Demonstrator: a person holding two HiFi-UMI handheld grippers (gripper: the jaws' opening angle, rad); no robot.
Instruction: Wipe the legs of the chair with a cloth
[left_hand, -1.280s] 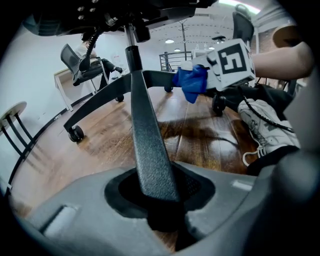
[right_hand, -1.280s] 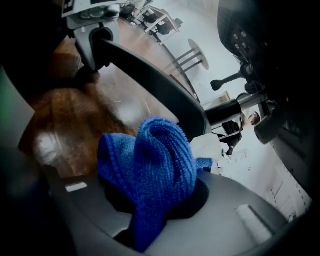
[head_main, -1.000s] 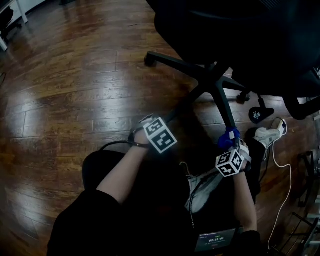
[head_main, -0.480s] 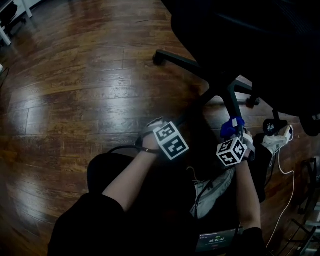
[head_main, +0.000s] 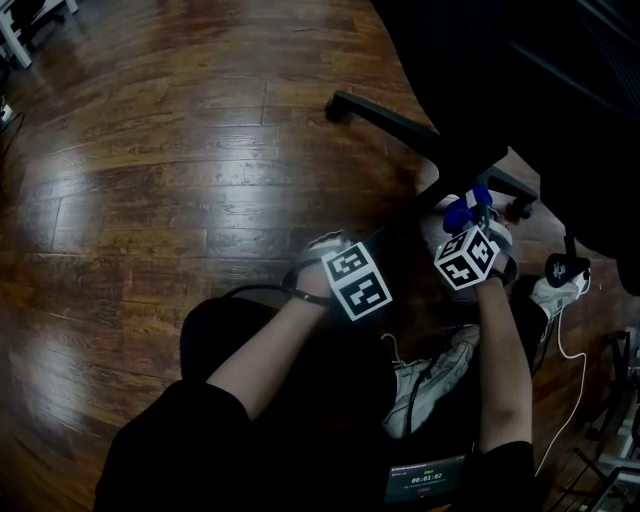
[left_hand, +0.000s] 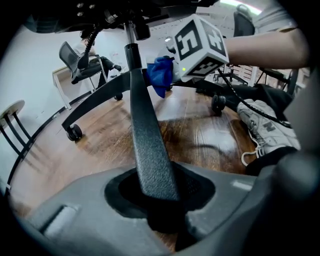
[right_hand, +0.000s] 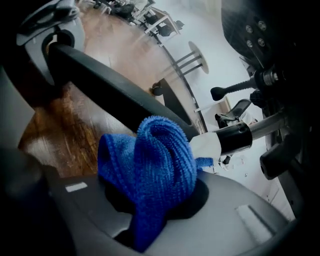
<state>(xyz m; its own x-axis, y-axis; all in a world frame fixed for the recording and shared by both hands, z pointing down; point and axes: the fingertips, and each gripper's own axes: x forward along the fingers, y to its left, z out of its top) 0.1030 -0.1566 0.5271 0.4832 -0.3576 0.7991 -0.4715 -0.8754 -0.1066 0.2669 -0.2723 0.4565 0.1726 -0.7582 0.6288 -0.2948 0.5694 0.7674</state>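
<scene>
Wooden floor (head_main: 150, 150) lay under the black chair (head_main: 520, 90). One chair leg (left_hand: 145, 135) ran between the jaws of the left hand-held gripper (left_hand: 159, 192), which clamped it. The right hand-held gripper (right_hand: 150, 210) gripped the blue cloth (right_hand: 150, 165), which lay against that leg near the centre column.

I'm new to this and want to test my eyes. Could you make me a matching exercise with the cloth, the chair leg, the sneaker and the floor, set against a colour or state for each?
Things:
1. cloth
2. chair leg
3. sneaker
4. floor

Colours or states:
A. brown glossy wood
B. black, clamped in the left gripper
C. white, with laces
D. blue, bunched up in the right gripper

Pairs: 1-D, 2-B, 3-C, 4-A
</scene>
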